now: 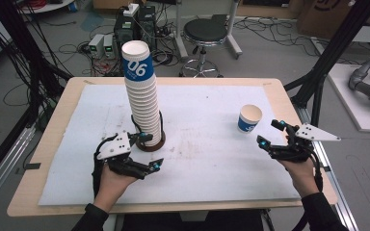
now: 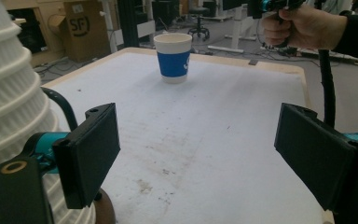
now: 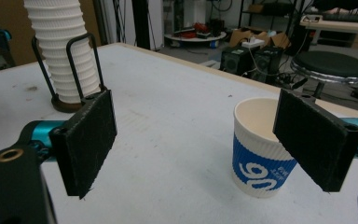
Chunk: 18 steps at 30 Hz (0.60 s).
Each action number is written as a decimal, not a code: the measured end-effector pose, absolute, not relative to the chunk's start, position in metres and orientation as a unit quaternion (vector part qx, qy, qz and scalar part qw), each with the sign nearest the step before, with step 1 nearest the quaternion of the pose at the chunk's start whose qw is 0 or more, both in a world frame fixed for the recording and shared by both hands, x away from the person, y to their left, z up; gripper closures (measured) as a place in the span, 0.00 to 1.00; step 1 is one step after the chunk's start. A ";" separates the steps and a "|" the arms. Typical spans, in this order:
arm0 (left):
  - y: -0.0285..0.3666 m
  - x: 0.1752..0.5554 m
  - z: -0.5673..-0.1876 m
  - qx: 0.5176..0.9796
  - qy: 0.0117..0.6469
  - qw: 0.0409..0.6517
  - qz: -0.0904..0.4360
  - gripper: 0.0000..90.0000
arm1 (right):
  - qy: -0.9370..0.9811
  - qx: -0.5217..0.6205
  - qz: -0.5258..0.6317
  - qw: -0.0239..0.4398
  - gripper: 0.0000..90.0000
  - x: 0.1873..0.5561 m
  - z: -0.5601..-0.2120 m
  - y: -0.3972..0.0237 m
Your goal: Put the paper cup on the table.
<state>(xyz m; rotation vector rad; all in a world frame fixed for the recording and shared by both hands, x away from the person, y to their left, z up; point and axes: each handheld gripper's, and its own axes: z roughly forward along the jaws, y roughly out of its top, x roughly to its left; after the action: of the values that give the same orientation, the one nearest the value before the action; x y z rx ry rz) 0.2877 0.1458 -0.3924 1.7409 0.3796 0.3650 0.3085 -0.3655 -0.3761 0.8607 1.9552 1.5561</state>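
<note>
One loose cup: white-and-blue ribbed paper cup (image 1: 249, 118), upright, apart from tall stack of paper cups (image 1: 143, 96).
Left gripper (image 1: 147, 154): jaws apart, empty.
Right gripper (image 1: 268, 133): jaws apart, empty.
Progress: likely unstarted.

A: Tall cup stack (image 2: 9, 93), left gripper view: the frame's nine o'clock edge slices it, and its top runs off at twelve.

B: Right gripper view too, stack top gone past twelve. Its brown base (image 3: 65, 105) is partly behind the near pad.

A: Single cup (image 3: 261, 158), right gripper view: the three o'clock pad covers part of its rim and far side, and the blue print is cut short there.

B: High view, that cup's (image 1: 249, 118) lettering is too small to read.

A: Other hand (image 2: 303, 25) at one o'clock in the left gripper view, its gripper chopped by the top edge.

B: Forearms in the high view leave at six o'clock, sleeves (image 1: 92, 219) barely in.
</note>
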 end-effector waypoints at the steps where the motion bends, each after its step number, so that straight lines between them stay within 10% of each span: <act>1: 0.148 0.288 -0.392 0.755 0.165 0.614 0.161 0.16 | 0.715 0.315 0.573 0.248 0.15 0.309 -0.375 -0.365; 18: 0.169 0.279 -0.380 0.738 0.187 0.628 0.159 0.16 | 0.714 0.287 0.596 0.229 0.16 0.303 -0.363 -0.362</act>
<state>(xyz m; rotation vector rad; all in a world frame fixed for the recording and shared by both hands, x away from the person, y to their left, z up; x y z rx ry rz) 0.2792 0.1694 -0.3803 1.6914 0.4281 0.3649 0.3028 -0.3620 -0.3628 0.7894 1.9664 1.6391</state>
